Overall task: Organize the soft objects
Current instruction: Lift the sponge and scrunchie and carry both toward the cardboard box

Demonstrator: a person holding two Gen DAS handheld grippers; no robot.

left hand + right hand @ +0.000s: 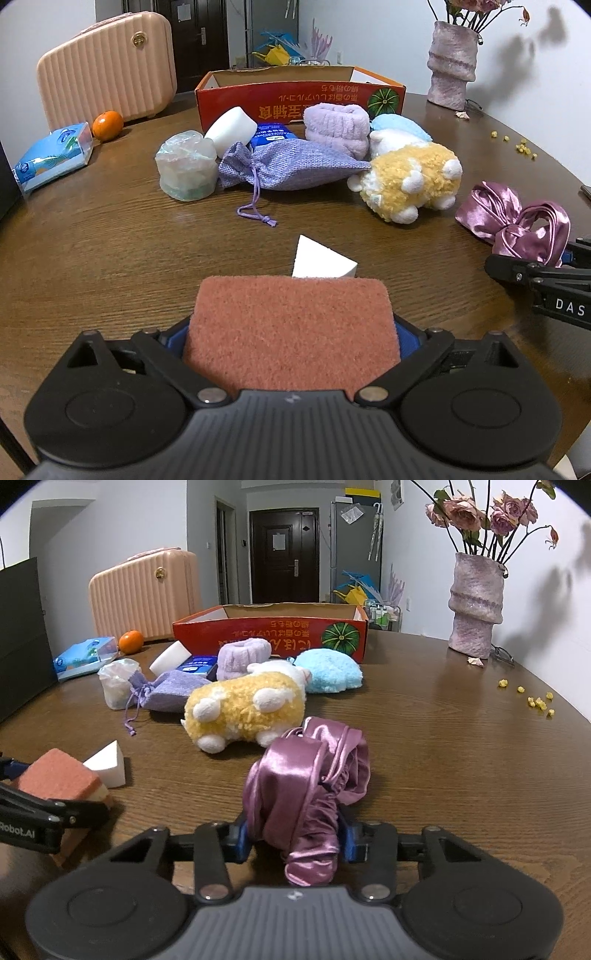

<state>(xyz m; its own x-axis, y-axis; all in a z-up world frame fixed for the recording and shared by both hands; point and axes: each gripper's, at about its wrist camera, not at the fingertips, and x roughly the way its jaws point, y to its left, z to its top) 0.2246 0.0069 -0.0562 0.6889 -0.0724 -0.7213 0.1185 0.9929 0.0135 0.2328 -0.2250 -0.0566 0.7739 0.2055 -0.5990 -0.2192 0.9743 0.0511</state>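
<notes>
— what was over on the left side of the table (110, 258)?

— a peach ribbed case (107, 70) at the back, an orange (107, 125) beside it, and a blue tissue pack (51, 155) nearer the edge. then a clear wrapped roll (186, 166), a white sponge block (231, 129) and a lilac drawstring pouch (291, 166) lying on its side.

— and the left gripper (291, 328)?

— clenched on a pink scouring sponge (291, 332), held low over the table, with a white wedge sponge (323, 262) just in front of it.

— the middle?

— an open red cardboard box (273, 635) at the back. before it a lilac fluffy roll (243, 657), a yellow plush toy (243, 705) and a pale blue fluffy pad (328, 670), all close together.

— the right gripper (295, 838)?

— its blue pads were pressed on a purple satin scrunchie (306, 786), which bunched up between them and trailed forward onto the table, near the plush toy.

— further right?

— a mauve vase (476, 609) of dried roses, and small yellow bits (535, 699) scattered by the edge.
</notes>
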